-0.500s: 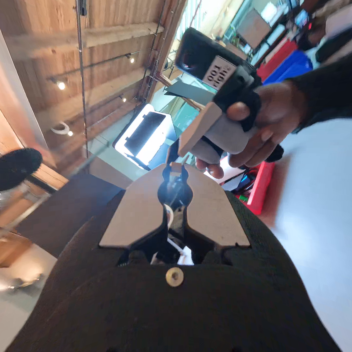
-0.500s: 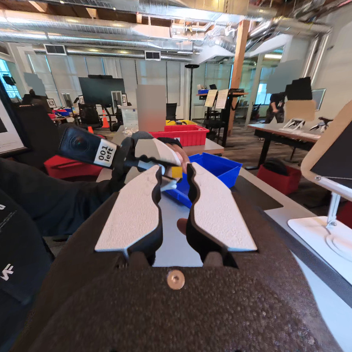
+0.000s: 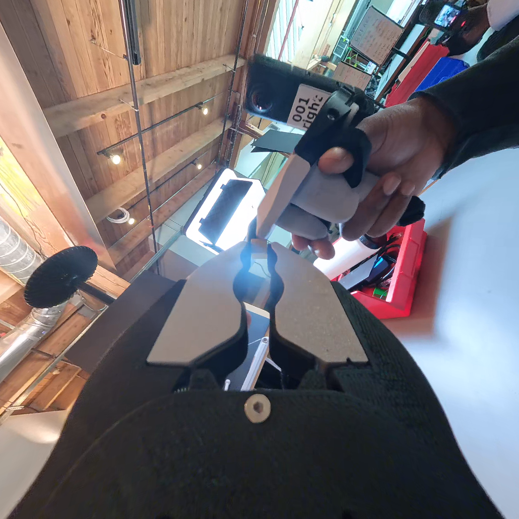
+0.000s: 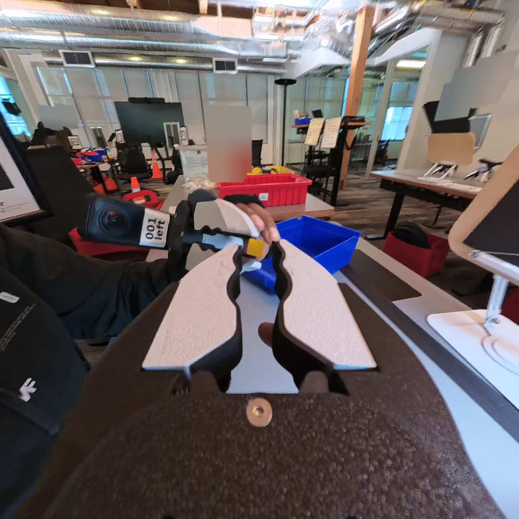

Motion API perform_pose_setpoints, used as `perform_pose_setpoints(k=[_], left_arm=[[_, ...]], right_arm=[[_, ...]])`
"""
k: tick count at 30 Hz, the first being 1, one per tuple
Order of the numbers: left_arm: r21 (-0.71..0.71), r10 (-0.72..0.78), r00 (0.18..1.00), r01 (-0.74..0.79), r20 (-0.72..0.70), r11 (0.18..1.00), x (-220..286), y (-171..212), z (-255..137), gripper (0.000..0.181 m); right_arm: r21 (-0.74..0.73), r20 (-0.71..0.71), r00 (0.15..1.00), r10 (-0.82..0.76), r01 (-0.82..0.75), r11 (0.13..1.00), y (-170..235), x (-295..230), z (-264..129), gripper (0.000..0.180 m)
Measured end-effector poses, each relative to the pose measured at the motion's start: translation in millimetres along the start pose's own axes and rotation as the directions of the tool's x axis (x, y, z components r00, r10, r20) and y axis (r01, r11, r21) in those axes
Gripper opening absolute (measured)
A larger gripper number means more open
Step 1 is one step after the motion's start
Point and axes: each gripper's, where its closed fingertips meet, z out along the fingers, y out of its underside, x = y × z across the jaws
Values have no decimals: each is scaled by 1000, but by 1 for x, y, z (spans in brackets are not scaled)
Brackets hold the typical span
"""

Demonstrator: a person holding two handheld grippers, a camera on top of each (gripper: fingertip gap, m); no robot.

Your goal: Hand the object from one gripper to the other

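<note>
Block (image 4: 255,247) between right tool (image 4: 257,248) tips, left tool (image 4: 247,247) fronting.

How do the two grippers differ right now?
The left gripper is shut on the yellow block, while the right gripper is open, with its fingers either side of that block. The left gripper points sideways across the right gripper's line. Both are hand-held and have the same pale fingers.

The block (image 4: 255,247) is yellow. Both grippers' fingers (image 4: 314,306) are pale grey on black. Blue bin (image 4: 314,238), red bin (image 4: 266,188).
</note>
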Motion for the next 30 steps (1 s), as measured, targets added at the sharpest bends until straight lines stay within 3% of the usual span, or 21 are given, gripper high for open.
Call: perform_pose_setpoints(k=[5, 9, 11, 14, 16, 18, 23, 26, 28, 30], left_arm=[[-12, -9, 1000, 9, -9, 1000, 1, 2, 1, 11], [35, -289, 957, 289, -4, 957, -15, 8, -2, 8], [45, -508, 860, 510, -55, 859, -22, 12, -3, 11], [7, -783, 594, 797, -183, 604, -23, 13, 0, 21], [-35, -862, 425, 892, -276, 451, -18, 8, 0, 28], [-81, -890, 338, 922, -304, 378, -13, 8, 2, 29], [-155, -877, 365, 891, -314, 426, 1, 9, 2, 15], [-155, -853, 419, 863, -310, 481, 0, 8, 1, 14], [-135, -822, 494, 828, -285, 544, -3, 8, 1, 13], [-90, -762, 599, 769, -245, 633, -9, 10, -1, 12]], right_arm=[[-3, -8, 1000, -14, 14, 1000, 2, 1, 2, 11], [9, -140, 970, -200, 203, 979, -10, 10, -6, 11], [-31, -228, 910, -346, 348, 937, -13, 15, -9, 11], [-116, -296, 781, -550, 543, 832, -12, 16, -8, 11], [-188, -309, 701, -643, 617, 764, -7, 16, -3, 11], [-238, -296, 630, -718, 679, 695, -2, 14, 1, 11], [-330, -265, 489, -831, 763, 555, 5, 10, 6, 11], [-324, -265, 484, -834, 770, 550, 3, 8, 6, 11], [-301, -271, 550, -790, 730, 613, 3, 9, 6, 12], [-216, -243, 719, -651, 614, 759, 1, 6, 5, 20]])
